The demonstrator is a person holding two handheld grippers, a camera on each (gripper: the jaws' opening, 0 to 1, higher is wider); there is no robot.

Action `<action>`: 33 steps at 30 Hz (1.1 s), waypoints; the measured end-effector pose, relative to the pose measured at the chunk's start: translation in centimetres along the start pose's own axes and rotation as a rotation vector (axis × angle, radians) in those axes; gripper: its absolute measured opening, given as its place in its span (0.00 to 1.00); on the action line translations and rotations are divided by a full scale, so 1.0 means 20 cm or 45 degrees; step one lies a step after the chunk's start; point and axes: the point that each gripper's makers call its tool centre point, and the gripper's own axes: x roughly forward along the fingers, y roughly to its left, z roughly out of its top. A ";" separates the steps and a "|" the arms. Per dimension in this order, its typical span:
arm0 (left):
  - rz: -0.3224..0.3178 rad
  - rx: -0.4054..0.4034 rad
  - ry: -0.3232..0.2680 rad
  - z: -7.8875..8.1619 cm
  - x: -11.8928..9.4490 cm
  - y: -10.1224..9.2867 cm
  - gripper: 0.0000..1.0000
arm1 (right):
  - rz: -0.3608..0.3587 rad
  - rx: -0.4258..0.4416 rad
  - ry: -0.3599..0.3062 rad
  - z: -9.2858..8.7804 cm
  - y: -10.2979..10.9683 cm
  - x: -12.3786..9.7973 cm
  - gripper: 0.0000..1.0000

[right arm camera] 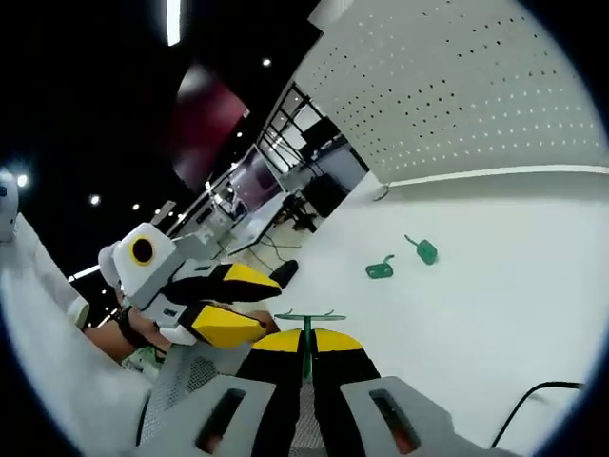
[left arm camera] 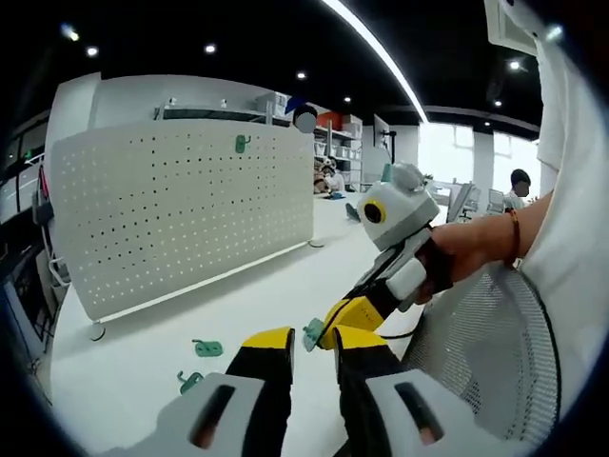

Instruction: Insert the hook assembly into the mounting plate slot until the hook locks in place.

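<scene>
A white pegboard mounting plate stands upright on the white table, with one green hook hanging near its top edge. My right gripper is shut on a green hook, whose flat bar sticks out past the yellow fingertips. In the left gripper view that right gripper comes in from the right and holds the hook just ahead of my left gripper. The left jaws stand apart with nothing gripped. The left gripper lies close to the held hook's left. The plate fills the upper right.
Two loose green hooks lie on the table before the plate, the same pair in the right gripper view. A white mesh basket sits at the right. A black cable curls nearby. People sit at far desks.
</scene>
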 end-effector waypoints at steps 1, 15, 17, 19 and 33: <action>0.000 0.001 -0.004 0.00 0.00 0.00 0.17 | 0.008 -0.006 0.000 0.00 0.01 0.00 0.01; -0.024 -0.013 -0.011 0.01 -0.01 -0.03 0.08 | 0.112 0.081 0.006 0.00 0.06 0.00 0.01; -0.030 -0.018 -0.014 0.01 0.00 -0.03 0.08 | 0.119 0.088 0.011 -0.01 0.07 0.00 0.01; -0.045 -0.024 -0.006 0.00 0.00 -0.04 0.07 | 0.132 0.098 0.025 -0.02 0.07 0.00 0.02; -0.026 0.043 0.000 0.02 0.00 -0.03 0.02 | 0.145 0.052 -0.043 0.04 0.08 -0.04 0.05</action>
